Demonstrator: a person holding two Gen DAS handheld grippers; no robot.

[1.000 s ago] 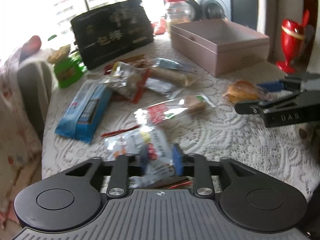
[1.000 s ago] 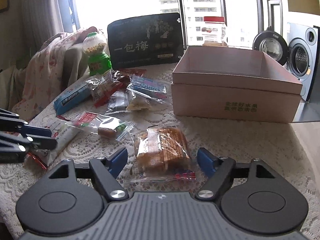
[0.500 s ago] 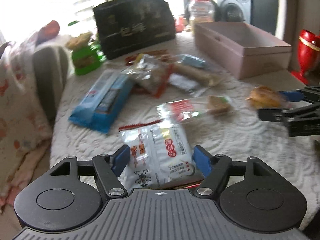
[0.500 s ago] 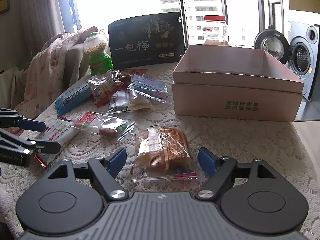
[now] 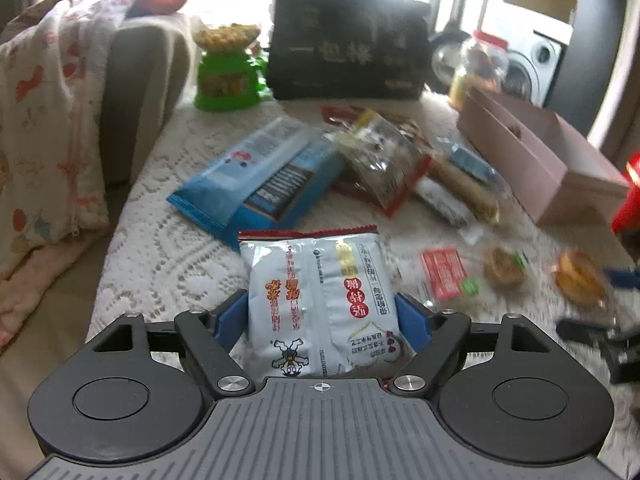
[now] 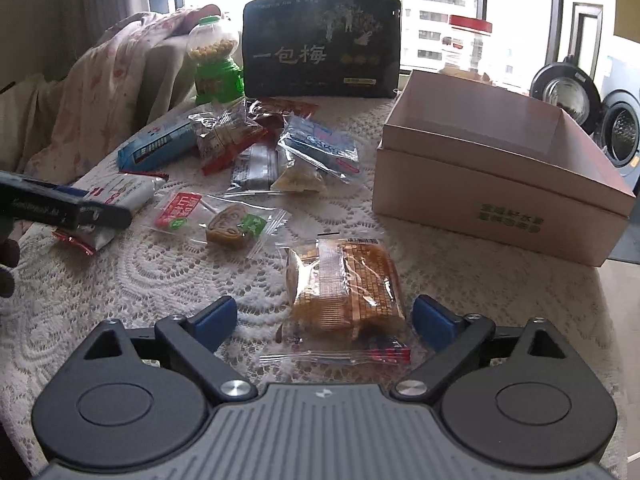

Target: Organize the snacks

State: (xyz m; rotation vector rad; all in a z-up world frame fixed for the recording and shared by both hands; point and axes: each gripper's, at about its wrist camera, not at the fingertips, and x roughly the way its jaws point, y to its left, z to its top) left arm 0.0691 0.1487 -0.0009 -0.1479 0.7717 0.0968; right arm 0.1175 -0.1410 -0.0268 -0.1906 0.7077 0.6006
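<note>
My left gripper point(image 5: 322, 316) is shut on a white snack packet point(image 5: 318, 296) with red edges, its blue pads pressing both sides. The same packet point(image 6: 116, 194) shows in the right wrist view under the left gripper point(image 6: 96, 212). My right gripper point(image 6: 324, 318) is open around a clear-wrapped brown cake point(image 6: 344, 284) lying on the lace tablecloth. An open pink box point(image 6: 496, 172) stands at the right; it also shows in the left wrist view point(image 5: 536, 160). Several loose snacks lie between.
A blue packet point(image 5: 260, 176), a clear-wrapped biscuit point(image 6: 224, 224) and other wrapped snacks point(image 6: 316, 148) lie mid-table. A black bag point(image 6: 320, 48), a green candy dispenser point(image 6: 218, 68) and a red-lidded jar point(image 6: 466, 46) stand at the back. A cloth-draped chair point(image 5: 52, 92) is at left.
My left gripper opened, then closed on the white packet and swung left. My right gripper stayed open around the cake, barely moving.
</note>
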